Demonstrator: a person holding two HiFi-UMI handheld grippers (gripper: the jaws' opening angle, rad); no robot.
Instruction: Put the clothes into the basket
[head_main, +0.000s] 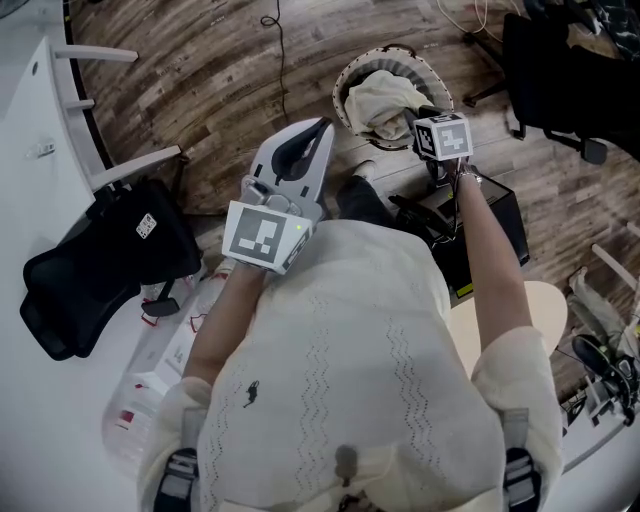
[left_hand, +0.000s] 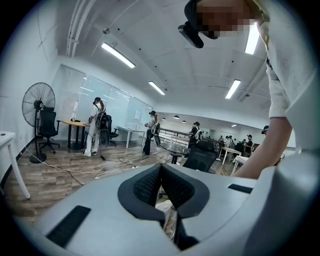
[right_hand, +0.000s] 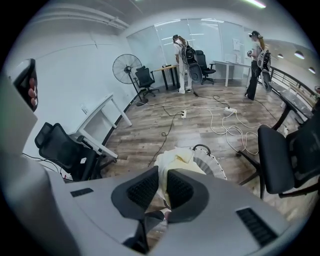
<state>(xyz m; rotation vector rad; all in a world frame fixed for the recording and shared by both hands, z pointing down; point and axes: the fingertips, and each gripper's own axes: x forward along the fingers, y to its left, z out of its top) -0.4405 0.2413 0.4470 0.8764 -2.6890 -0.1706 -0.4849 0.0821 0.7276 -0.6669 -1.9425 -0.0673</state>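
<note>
A round basket (head_main: 345, 80) with a pale dotted rim stands on the wood floor ahead of me, and a cream garment (head_main: 385, 100) is heaped in it. My right gripper (head_main: 420, 118) hangs over the basket's right side and points steeply down. In the right gripper view its jaws (right_hand: 163, 172) are nearly together, with a strip of the cream garment (right_hand: 175, 160) pinched between the pads above the basket (right_hand: 217, 165). My left gripper (head_main: 322, 128) is held level, left of the basket, with its jaws meeting at the tip (left_hand: 160, 167) and nothing seen in them.
A black office chair (head_main: 100, 260) stands by a white table (head_main: 30, 130) at the left. Another black chair (head_main: 560, 70) is at the upper right, and a black case (head_main: 480, 225) sits under my right arm. A cable (head_main: 280, 60) trails over the floor. People stand far off.
</note>
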